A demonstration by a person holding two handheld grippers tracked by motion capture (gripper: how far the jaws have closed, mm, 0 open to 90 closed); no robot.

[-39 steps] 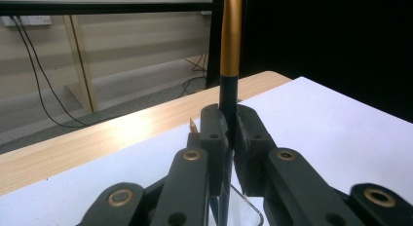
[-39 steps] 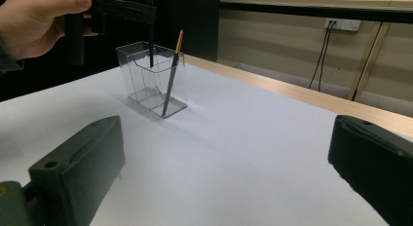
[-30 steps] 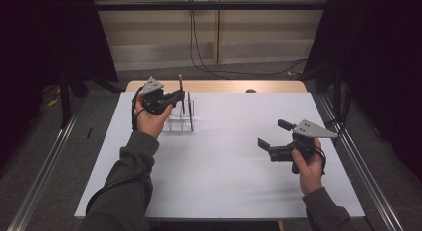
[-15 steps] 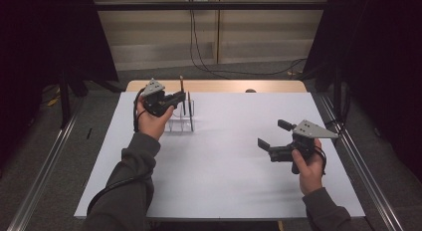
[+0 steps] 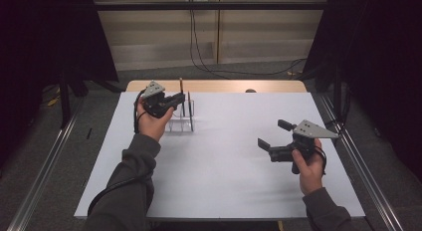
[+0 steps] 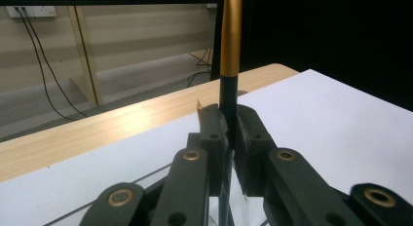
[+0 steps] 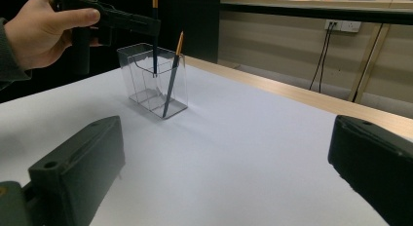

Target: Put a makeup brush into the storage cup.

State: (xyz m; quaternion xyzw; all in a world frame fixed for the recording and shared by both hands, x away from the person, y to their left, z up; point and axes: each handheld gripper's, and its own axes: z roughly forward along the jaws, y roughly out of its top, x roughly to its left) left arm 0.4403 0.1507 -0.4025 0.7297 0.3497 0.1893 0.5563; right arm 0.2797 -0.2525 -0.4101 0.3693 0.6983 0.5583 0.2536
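Dark, gold-topped pen (image 6: 230, 50) upright over clear holder (image 7: 152, 80); second pen (image 7: 172, 75) leaning inside.

A white-topped table (image 5: 219, 181) bears a clear holder (image 7: 155, 80) near its far-left corner.

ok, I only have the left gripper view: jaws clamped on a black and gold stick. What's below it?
Observer: A clear holder; the held pen hangs with its lower end inside.
Operator: Anything else in there?
Observer: A second pen, leaning against the holder's wall.
Operator: And the right gripper?
Observer: The right gripper is open, apart from the holder, over the white table.
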